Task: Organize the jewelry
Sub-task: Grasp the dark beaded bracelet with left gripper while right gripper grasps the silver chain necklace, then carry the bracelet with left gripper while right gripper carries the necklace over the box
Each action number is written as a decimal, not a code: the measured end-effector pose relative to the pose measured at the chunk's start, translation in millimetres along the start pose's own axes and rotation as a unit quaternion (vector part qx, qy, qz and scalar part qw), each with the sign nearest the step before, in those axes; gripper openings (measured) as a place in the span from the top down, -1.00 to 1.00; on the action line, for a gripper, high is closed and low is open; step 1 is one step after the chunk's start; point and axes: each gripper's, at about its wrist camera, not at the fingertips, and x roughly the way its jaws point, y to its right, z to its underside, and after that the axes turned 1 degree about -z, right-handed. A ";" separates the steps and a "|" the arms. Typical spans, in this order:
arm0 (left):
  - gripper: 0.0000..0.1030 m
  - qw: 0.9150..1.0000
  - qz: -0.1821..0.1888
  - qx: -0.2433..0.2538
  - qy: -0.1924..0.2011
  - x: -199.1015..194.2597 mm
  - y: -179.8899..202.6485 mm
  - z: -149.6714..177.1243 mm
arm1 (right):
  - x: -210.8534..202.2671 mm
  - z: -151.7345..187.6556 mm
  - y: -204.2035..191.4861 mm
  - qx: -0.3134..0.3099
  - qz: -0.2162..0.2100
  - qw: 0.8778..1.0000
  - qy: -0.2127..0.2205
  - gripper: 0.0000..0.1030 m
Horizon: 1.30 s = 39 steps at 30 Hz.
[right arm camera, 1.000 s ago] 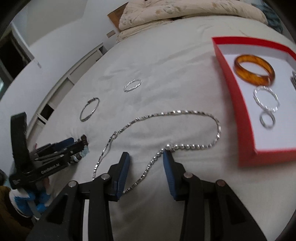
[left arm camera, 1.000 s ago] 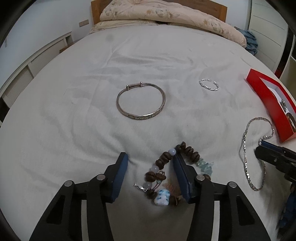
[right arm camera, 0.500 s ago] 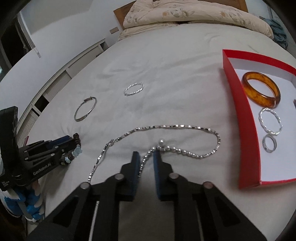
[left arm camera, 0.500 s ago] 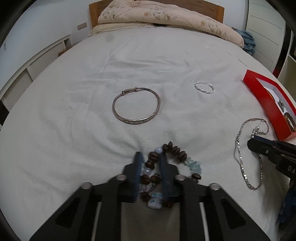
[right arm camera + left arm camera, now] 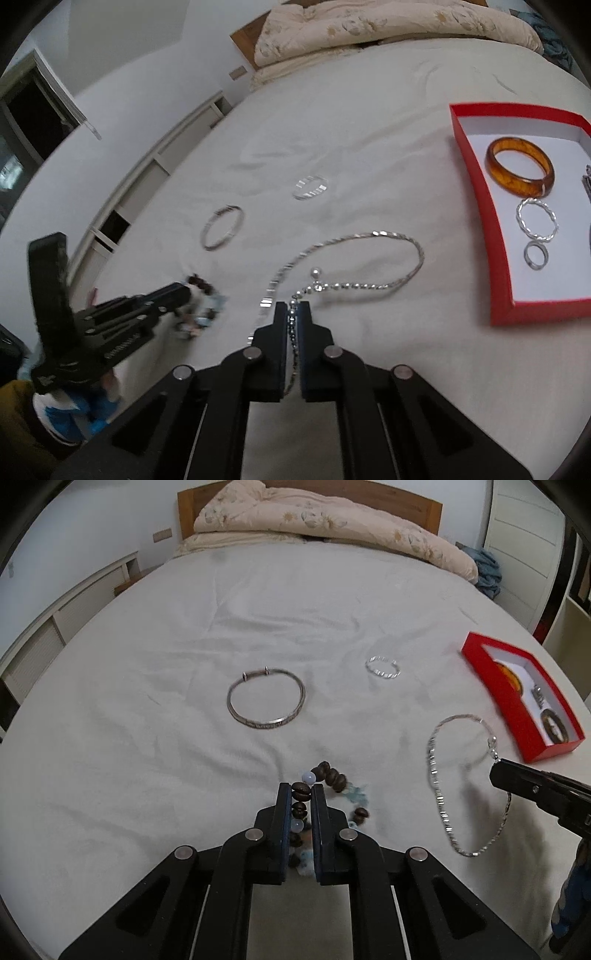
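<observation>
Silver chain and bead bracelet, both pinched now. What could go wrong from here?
1. The right gripper is shut on the silver chain near one end only; the loop on the bed may drag or snag when lifted.
2. The left gripper pinches a few beads of the bead bracelet; round beads could slip out.
3. The red box already holds rings and a bangle; the chain could tangle with them.

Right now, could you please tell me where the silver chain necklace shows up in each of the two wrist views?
Left wrist view: the silver chain necklace loops at the right, one end pinched by the right gripper.
Right wrist view: the necklace lies centre, its strand running down between the shut blue pads.
Shared landmark: the red jewelry box, just right of the necklace in both views.
</observation>
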 end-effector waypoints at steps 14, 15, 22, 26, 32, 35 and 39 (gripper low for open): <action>0.81 0.998 -0.004 0.002 0.060 -111.0 16.1 2.4 | -116.2 -2.5 -63.0 0.000 -0.060 0.995 0.078 0.91; 0.82 0.998 -0.003 0.003 0.066 -121.0 17.9 2.6 | -124.7 -3.0 -64.9 -0.002 -0.061 0.995 0.084 0.91; 0.81 0.994 0.012 0.012 0.106 -180.3 34.7 5.3 | -191.6 13.4 -91.9 -0.023 -0.056 0.990 0.127 0.91; 0.81 0.992 0.025 0.023 0.122 -208.8 51.9 7.6 | -227.3 25.4 -98.1 -0.030 -0.050 0.987 0.151 0.91; 0.81 0.988 0.051 0.050 0.136 -228.7 93.2 1.9 | -279.1 35.7 -85.8 -0.031 -0.028 0.982 0.184 0.91; 0.81 0.986 0.068 0.067 0.137 -226.3 121.4 -7.8 | -298.0 33.3 -74.4 -0.028 -0.015 0.980 0.195 0.91; 0.81 0.983 0.089 0.084 0.135 -214.8 153.6 -22.9 | -314.4 17.0 -48.5 -0.025 0.011 0.978 0.207 0.91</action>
